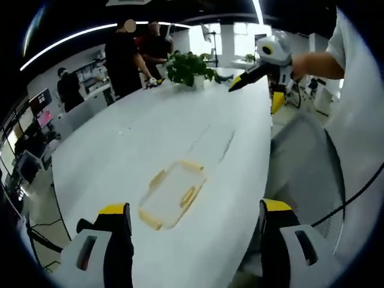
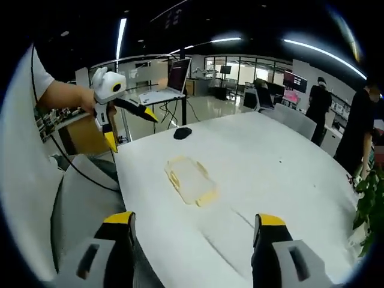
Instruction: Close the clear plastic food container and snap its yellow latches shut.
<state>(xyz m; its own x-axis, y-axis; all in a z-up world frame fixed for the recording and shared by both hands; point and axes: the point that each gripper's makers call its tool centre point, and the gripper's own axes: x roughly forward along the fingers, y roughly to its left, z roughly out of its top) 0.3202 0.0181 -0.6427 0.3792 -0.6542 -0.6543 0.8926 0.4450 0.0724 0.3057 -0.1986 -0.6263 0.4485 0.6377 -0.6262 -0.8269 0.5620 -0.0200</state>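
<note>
A: In the left gripper view, your left tool stands with jaws apart, above the clear container lying flat on the white desk. Nothing's gripped; whether the yellow latches are snapped, I can't tell.

B: In the right gripper view, your right tool is likewise apart and well clear of the container. You've no readable writing anywhere.

what the views leave unclear

whether the clear container has its yellow latches snapped is too small to tell; its lid seam is unreadable. the potted plant is cut by the view's edge.
</note>
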